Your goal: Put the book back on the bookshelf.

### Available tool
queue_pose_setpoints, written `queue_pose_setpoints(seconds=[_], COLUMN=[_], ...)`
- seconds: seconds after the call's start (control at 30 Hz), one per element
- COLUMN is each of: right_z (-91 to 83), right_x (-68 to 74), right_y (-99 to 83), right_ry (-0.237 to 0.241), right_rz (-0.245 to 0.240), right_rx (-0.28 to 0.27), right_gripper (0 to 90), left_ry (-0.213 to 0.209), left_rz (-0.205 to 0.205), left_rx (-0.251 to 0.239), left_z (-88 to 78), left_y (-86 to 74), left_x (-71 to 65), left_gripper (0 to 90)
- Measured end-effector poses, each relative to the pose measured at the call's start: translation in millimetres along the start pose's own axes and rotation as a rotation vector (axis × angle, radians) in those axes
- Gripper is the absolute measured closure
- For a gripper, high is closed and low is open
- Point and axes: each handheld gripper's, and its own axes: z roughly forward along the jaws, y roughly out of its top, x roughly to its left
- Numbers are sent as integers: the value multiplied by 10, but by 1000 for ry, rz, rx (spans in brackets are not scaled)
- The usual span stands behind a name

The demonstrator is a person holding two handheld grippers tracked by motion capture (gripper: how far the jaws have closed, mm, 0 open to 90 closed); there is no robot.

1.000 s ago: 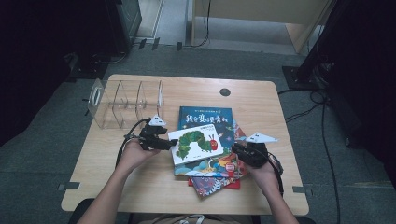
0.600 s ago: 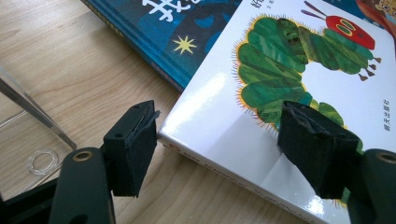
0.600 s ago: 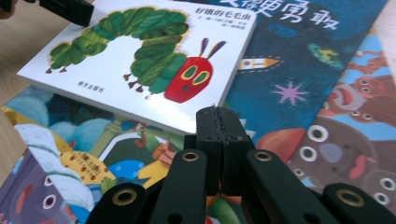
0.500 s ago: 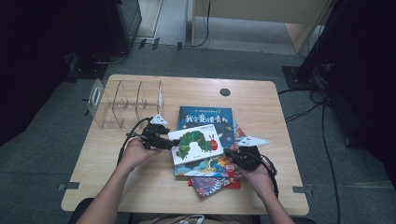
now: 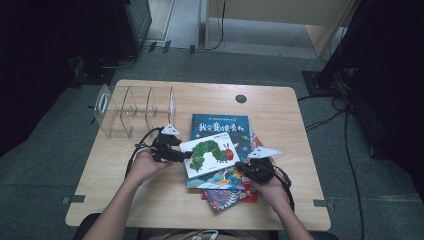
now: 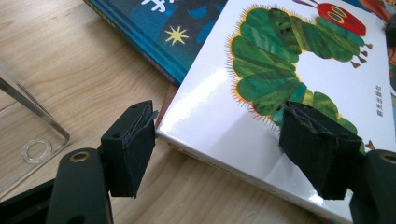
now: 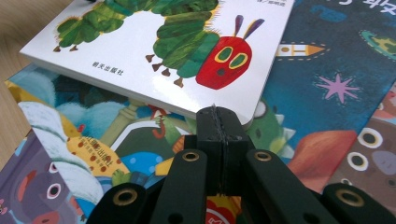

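Apparently to lift it off the stack, left gripper [image 6: 219, 144] jaws stood open astride the caterpillar book [image 6: 299, 93] corner, while right gripper [image 7: 218, 122], jaws closed empty, nosed its opposite edge.

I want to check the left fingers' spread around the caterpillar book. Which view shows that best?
The left gripper view: both fingers straddle the caterpillar book corner, apart. The high view shows the left gripper small; the right gripper view shows the book's other end.
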Motion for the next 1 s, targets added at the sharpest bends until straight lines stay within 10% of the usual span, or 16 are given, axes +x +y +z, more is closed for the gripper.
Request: queue_pose_setpoints(seconds=[1.0], right_z=[160], right_x=[-310], right_y=[186], right_ry=[-6], right_rz=[33], right_rx=[-25], right_gripper=[872], left_ry=[-21], left_rz=[-50], left_rx=[38], left_z=[-154], left_y=[-199], left_x=[-264], left_gripper=[268])
